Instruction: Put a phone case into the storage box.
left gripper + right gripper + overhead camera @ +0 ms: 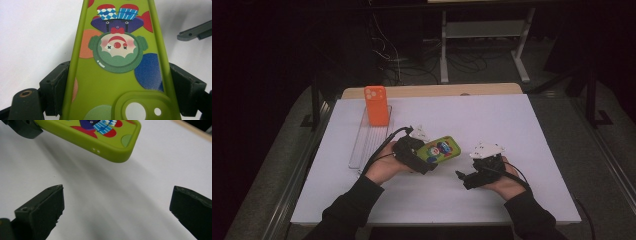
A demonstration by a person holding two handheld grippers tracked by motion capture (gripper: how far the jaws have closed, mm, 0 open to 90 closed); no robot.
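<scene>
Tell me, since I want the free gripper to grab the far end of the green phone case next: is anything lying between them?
Nothing visible. The right gripper stands open, with only bare white table up to the green phone case, which the left gripper holds by its sides. The orange phone case and clear tray sit well off to the left.

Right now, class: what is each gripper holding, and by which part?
Left gripper clamps the green phone case by its long side edges near the camera cutout; right gripper holds nothing.

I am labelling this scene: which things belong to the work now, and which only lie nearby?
In the work:
- green phone case, clamped in the left claw
- right claw, open beside it

Only nearby:
- orange phone case
- clear tray under it
</scene>
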